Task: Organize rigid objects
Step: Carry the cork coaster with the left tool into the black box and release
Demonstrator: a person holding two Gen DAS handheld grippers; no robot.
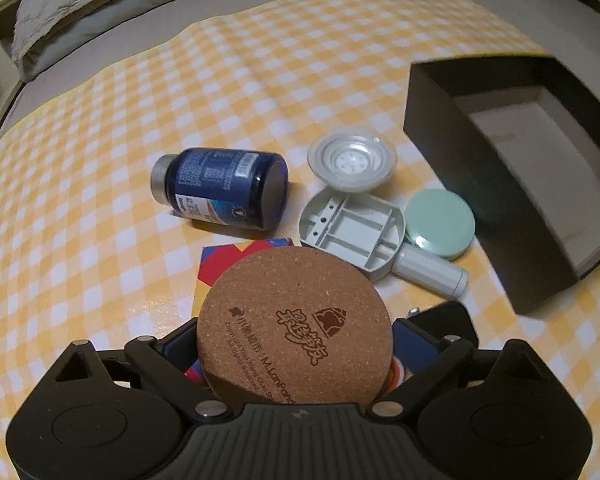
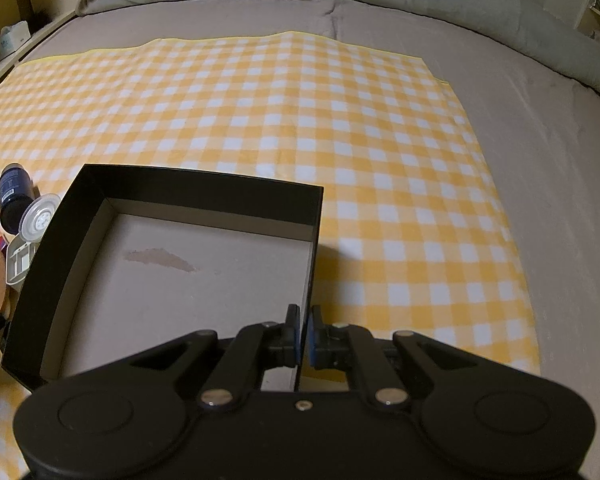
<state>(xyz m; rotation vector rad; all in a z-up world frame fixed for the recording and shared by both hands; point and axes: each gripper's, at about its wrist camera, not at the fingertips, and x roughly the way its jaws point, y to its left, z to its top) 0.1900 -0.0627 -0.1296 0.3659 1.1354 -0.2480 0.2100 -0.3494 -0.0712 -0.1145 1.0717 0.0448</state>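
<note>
Yellow-and-white checked cloth (image 2: 340,120) covers most of a grey bed (image 2: 560,200), with pillows piled at the far edge.

Left gripper (image 1: 296,344) points down at the clutter. Its jaws stand wide, and a round cork coaster (image 1: 294,324) with printed lettering sits between them; whether the pads actually press on its rim can't be told from this angle. Under the coaster lies a colourful square card (image 1: 220,264), red, blue and yellow. Just beyond it a dark blue pill bottle (image 1: 224,188) lies on its side, silver cap pointing left. To its right sits a white round plastic lid (image 1: 352,160), tilted and leaning on a grey plastic tray-shaped part with a handle (image 1: 356,232). A mint green round tin (image 1: 440,224) touches that part on the right.

Over on the right, the black cardboard box (image 2: 100,208) sits open with nothing in it but a brownish stain on the pale bottom. Right gripper (image 2: 304,336) has its jaws pinched together on the box's near right wall, blue pads on either side of it.
</note>
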